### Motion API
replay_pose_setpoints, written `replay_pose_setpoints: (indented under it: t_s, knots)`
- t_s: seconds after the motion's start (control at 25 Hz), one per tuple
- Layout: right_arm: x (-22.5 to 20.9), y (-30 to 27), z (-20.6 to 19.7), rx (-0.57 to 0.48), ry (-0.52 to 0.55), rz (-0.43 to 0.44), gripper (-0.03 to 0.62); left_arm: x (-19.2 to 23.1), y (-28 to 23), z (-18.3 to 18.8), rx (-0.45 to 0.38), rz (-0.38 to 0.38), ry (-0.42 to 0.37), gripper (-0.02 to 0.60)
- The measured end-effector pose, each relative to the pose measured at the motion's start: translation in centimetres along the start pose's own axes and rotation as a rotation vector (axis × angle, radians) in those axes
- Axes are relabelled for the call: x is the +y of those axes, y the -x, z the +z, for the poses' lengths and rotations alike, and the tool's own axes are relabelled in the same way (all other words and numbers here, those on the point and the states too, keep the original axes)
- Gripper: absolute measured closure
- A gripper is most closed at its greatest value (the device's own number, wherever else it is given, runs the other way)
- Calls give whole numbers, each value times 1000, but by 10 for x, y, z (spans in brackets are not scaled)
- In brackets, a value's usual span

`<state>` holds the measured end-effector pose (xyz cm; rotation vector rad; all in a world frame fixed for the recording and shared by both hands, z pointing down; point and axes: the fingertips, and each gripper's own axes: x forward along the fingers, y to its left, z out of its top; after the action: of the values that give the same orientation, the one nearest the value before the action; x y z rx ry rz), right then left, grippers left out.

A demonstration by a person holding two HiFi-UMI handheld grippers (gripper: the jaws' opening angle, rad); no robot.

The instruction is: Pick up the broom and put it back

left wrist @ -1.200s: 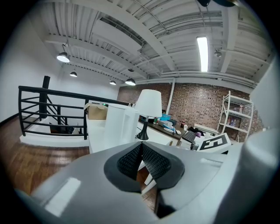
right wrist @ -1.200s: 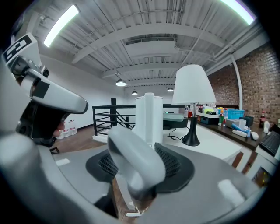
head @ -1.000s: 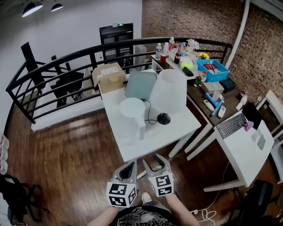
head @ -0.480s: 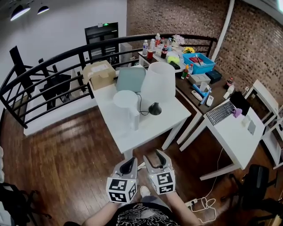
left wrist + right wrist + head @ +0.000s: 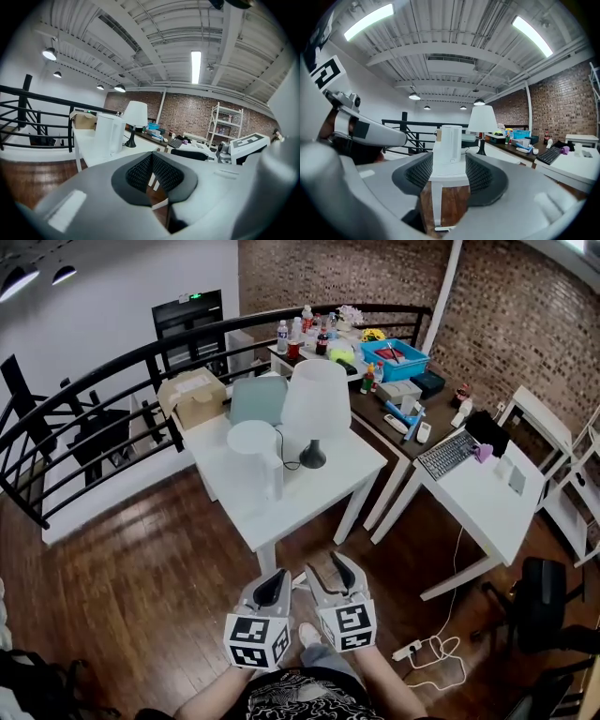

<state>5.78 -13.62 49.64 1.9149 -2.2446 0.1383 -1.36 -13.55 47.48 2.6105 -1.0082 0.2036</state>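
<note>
No text, label or number can be read anywhere

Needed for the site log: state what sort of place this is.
Probably a mezzanine office: a black railing edges the wooden floor, the wall is bare brick, and a keyboard lies on a white desk.

Cannot tell what the pale thing on the floor is, half hidden behind the right gripper. Too small to make out: the bottles and the bits in the blue tray far back. Cut off by the right edge of the head view: the white shelf and the black chair. Cut off at the bottom: both arms. In the left gripper view, much of the floor hidden behind the grey body of the left gripper
</note>
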Motion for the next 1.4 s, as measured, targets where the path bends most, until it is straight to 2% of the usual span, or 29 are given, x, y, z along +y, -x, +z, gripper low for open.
replay_pose_setpoints:
  t_s: [0.4, 0.6, 0.92, 1.04, 1.24, 1.4]
  knots:
    - [26, 46, 19, -37, 7, -68, 405, -15, 36, -3, -6, -62, -15, 577]
    - [37, 70, 16, -37, -15, -95, 404, -26, 48, -12, 0, -88, -15, 577]
    - [29, 95, 29, -70, -42, -140, 419, -47, 47, -7, -21, -117, -22, 577]
    - [26, 102, 35, -94, -34, -150, 458, -55, 44, -5, -35, -120, -31, 577]
    - [12, 115, 46, -133, -46, -184, 584, -74, 37, 3, -56, -130, -51, 577]
    - [5, 120, 49, -141, -49, -186, 592, -83, 33, 8, -66, -134, -64, 577]
